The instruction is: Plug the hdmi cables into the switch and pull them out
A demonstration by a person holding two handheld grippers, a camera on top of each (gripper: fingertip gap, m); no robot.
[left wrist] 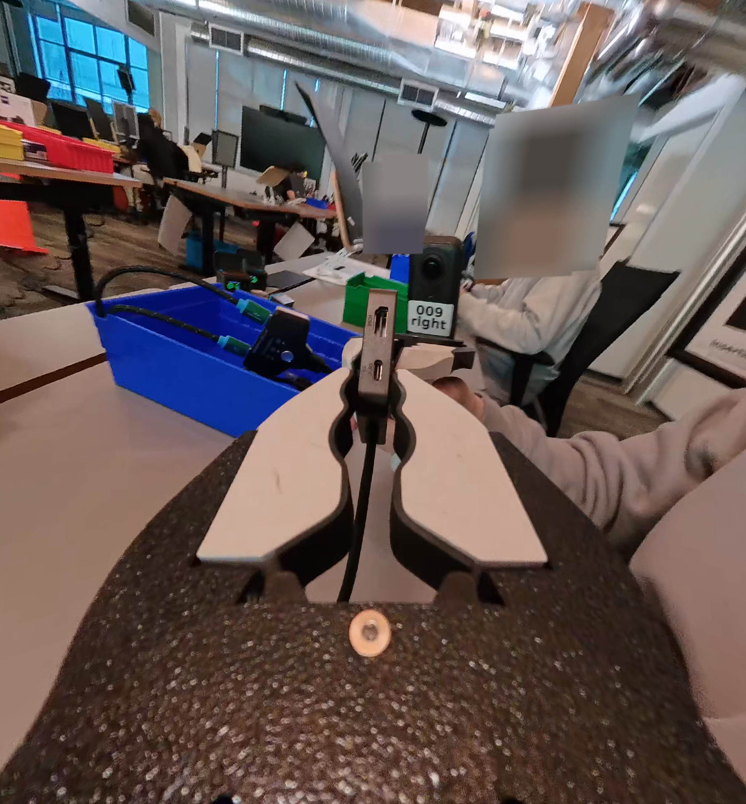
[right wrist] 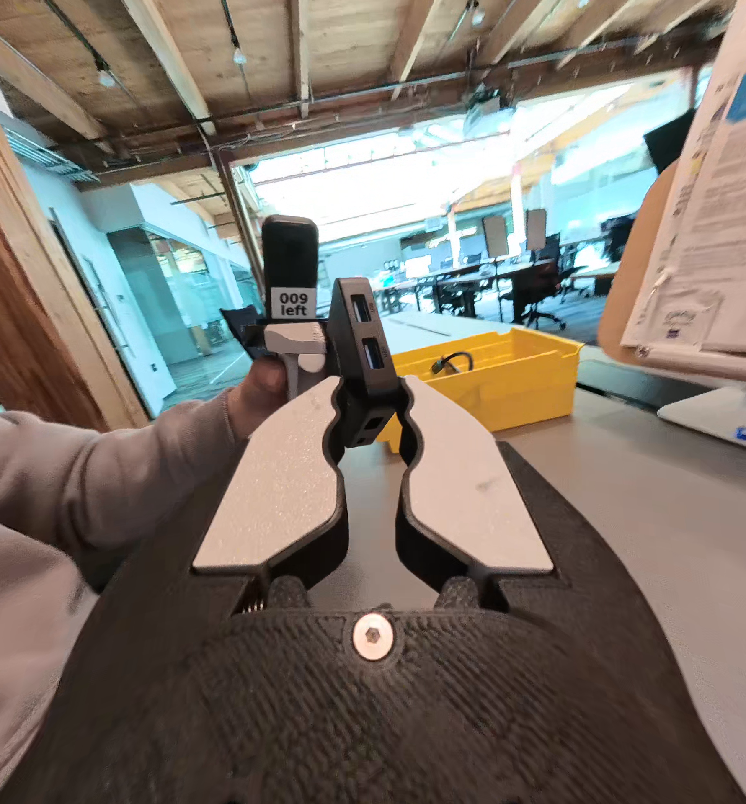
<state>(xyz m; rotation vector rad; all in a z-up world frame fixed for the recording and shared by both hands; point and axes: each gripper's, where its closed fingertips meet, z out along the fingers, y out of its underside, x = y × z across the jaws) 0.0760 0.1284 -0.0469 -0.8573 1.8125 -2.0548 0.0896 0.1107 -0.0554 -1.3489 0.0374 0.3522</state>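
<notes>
Left wrist view: left claw (left wrist: pixel 373 391) clamps the switch (left wrist: pixel 378 343) upright above the bench (left wrist: pixel 79 457); blue bin (left wrist: pixel 179 348) with cables (left wrist: pixel 179 324).
Right wrist view: right claw (right wrist: pixel 371 396) grips the same switch (right wrist: pixel 364 348); yellow bin (right wrist: pixel 493 378) behind.

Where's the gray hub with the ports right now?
The gray hub is held up off the table, pinched from both sides between the left tool and the right tool, centre of both wrist views, with the blue bin to its left.

Yellow bin (right wrist: pixel 532 374), orange cone (left wrist: pixel 10 226), green box (left wrist: pixel 364 300)
</notes>
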